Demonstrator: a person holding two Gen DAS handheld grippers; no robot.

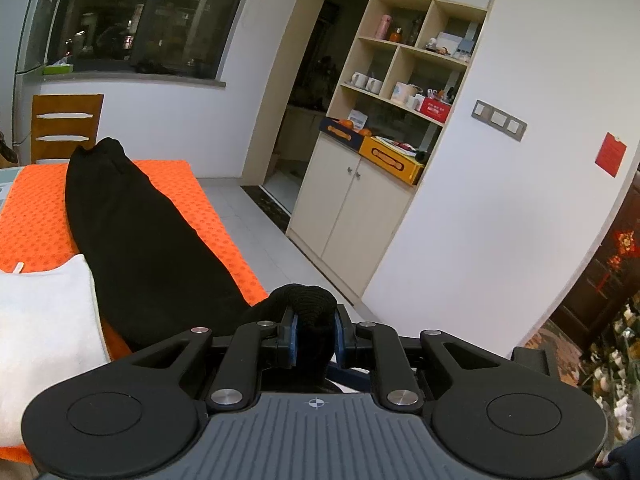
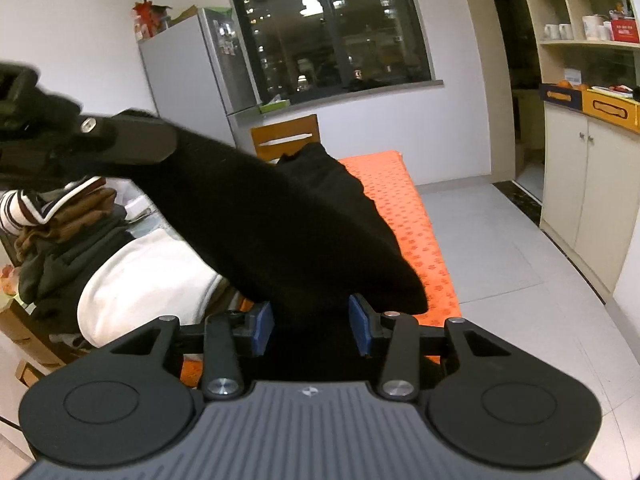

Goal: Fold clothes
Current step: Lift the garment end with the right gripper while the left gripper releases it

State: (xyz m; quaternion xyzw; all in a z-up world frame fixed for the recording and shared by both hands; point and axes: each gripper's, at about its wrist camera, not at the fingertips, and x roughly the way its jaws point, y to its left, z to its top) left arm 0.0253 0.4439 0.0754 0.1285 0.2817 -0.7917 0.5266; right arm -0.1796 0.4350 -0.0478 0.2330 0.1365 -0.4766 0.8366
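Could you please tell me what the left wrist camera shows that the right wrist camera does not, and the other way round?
Only the left wrist view shows the grey wall switch panel and the red paper note. Only the right wrist view shows the silver refrigerator, the pile of unfolded clothes and the left gripper seen from outside. Both show the black knit garment pinched in each gripper, the orange patterned cloth, the white folded garment, the wooden chair and the dark window.

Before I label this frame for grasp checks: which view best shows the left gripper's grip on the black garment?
The left wrist view: the left gripper has its blue pads clamped on a bunched end of the black garment. The right wrist view shows only that gripper's side, blurred, at the upper left, pads hidden.
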